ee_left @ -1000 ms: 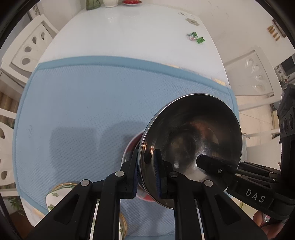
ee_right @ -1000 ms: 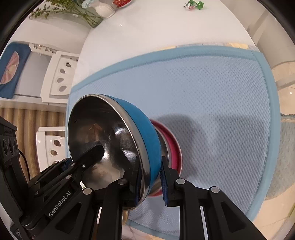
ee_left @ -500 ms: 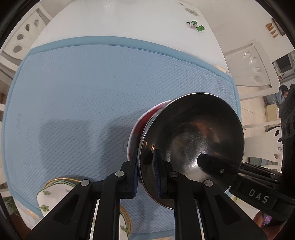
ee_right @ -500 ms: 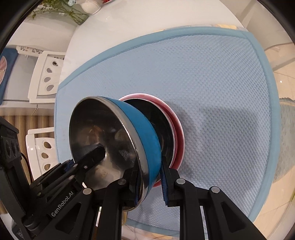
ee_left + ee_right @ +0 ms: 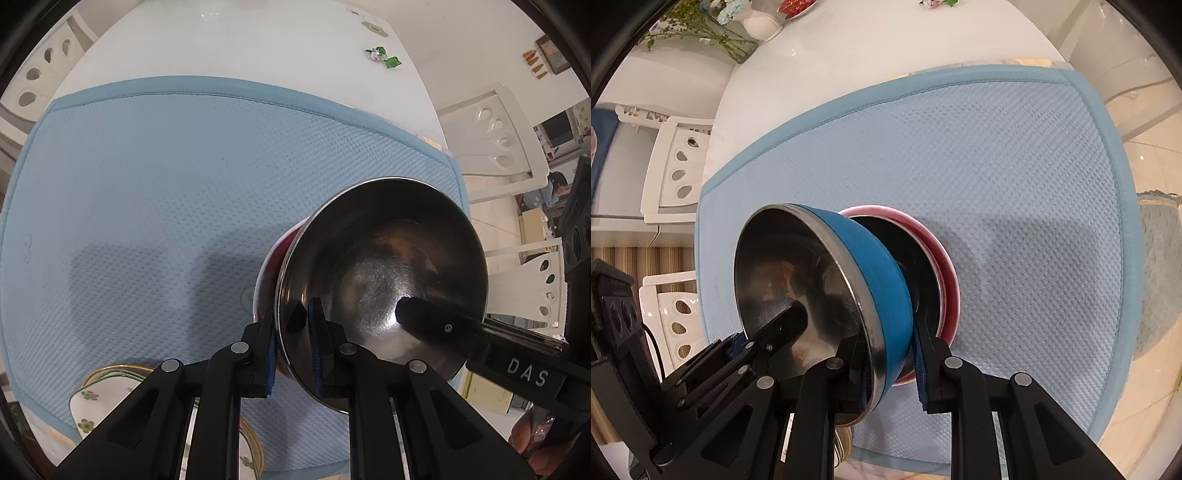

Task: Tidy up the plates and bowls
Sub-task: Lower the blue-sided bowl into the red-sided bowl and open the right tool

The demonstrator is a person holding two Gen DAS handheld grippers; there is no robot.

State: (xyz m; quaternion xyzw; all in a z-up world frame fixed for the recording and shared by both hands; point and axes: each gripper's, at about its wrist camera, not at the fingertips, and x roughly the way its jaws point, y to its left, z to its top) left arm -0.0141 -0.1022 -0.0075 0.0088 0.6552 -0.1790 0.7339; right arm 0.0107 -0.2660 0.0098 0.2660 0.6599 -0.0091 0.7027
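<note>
- Nearest the lens, the left claw [image 5: 291, 343] pinches one side of the rim of a blue-skinned steel bowl [image 5: 384, 291]; its pads are pressed together on the thin metal wall.
- On the bowl's opposite side, the right claw [image 5: 892, 363] clamps the rim the same way, one pad inside and one on the blue outside, apparently so that two grips keep the bowl steady.
- Just behind the blue bowl, a red bowl [image 5: 942, 266] sits on the blue mat [image 5: 1015, 177]; the held bowl hangs tilted over it, seemingly about to nest inside.
- Beside the blue bowl, at the mat's near edge, lie flower-patterned plates [image 5: 107, 391].
- Far beyond the blue bowl, the white counter [image 5: 229, 48] carries a small green trinket [image 5: 384, 59].
</note>
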